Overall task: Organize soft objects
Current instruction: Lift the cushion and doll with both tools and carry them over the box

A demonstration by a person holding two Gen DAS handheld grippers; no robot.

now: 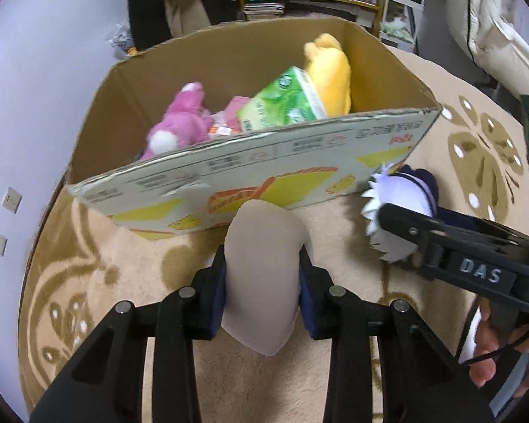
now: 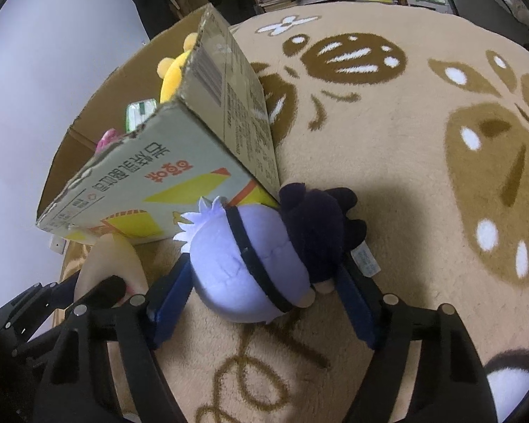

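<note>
Clamping down hard, the left gripper (image 1: pixel 262 282) has its blue pads pinched tight on a beige cushion (image 1: pixel 262 264), held just in front of the box's (image 1: pixel 250 172) near wall. Beside it the right gripper (image 2: pixel 261 282) straddles a doll (image 2: pixel 243 268) lying on the rug (image 2: pixel 388 162) against the box's near right corner; its jaws stand fairly wide, and whether the pads (image 2: pixel 169 299) are pressing the head yet is hard to say from this angle, so no firm grip there. Inside the box already: a pink plush (image 1: pixel 180 120), a green pack (image 1: pixel 285 100) and a yellow plush (image 1: pixel 329 74).

Now the risks. That near wall is tall, and a cushion carried low could catch the rim and shove or tip the box. The two grippers work close together, so a careless lift could knock them. The doll's round head looks slippery; a shallow pinch might squeeze it out sideways.
</note>
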